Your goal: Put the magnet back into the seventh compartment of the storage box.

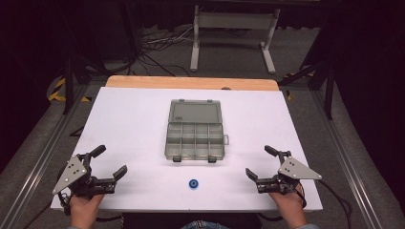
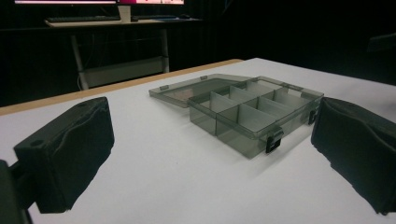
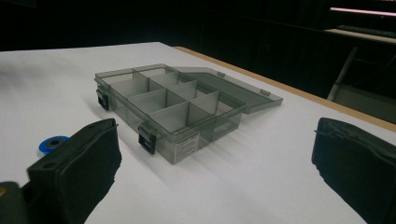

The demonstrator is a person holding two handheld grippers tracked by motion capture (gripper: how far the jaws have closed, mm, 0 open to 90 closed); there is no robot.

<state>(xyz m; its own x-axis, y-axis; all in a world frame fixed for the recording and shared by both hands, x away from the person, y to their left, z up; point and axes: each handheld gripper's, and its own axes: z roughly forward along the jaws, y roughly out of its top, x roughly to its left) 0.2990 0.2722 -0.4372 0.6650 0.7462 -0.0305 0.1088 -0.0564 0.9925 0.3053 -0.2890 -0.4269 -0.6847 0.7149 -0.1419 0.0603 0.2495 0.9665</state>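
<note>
A smoky grey plastic organiser box (image 1: 195, 137) lies open in the middle of the white table, its lid (image 1: 195, 112) folded flat away from me and its compartments bare. A small blue ring (image 1: 193, 183) rests on the table in front of the box. My left gripper (image 1: 111, 161) sits at the near left, open, with nothing between its jaws; its own view looks at the box (image 2: 254, 112) from the left. At the near right my right gripper (image 1: 260, 161) is open too and holds nothing; its view takes in the box (image 3: 170, 105) and the blue ring (image 3: 52, 143) beside its left jaw.
The white board (image 1: 133, 119) lies on a wooden table whose far edge (image 1: 191, 83) shows behind it. Beyond stands a white desk frame (image 1: 234, 33) with cables on the floor. Metal rails (image 1: 43, 157) run along both sides.
</note>
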